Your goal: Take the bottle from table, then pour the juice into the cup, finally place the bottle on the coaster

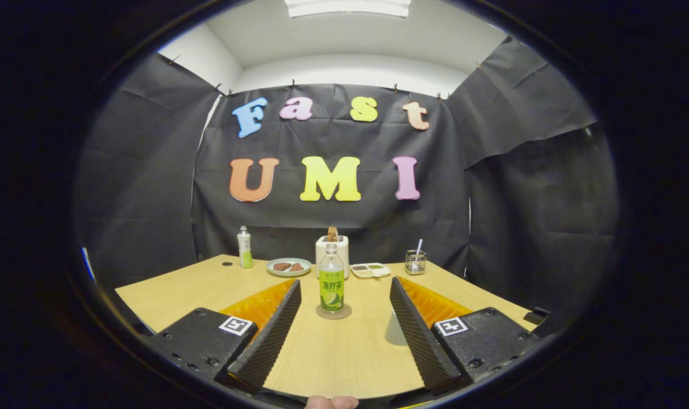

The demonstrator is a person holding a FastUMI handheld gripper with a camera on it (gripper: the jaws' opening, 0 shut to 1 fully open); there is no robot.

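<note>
Tool (344,324) wide open, empty; bottle (332,281) on coaster (333,312) ahead.

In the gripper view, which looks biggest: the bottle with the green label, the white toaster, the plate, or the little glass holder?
1. Bottle with the green label, though it is nearest.
2. Toaster and plate look alike; no ranking.
3. Glass holder.
The gripper is open, fingers short of the bottle.

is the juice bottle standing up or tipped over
Upright: the bottle stands cap-up on the round coaster, just ahead of the open gripper, whose fingers touch nothing.
</note>
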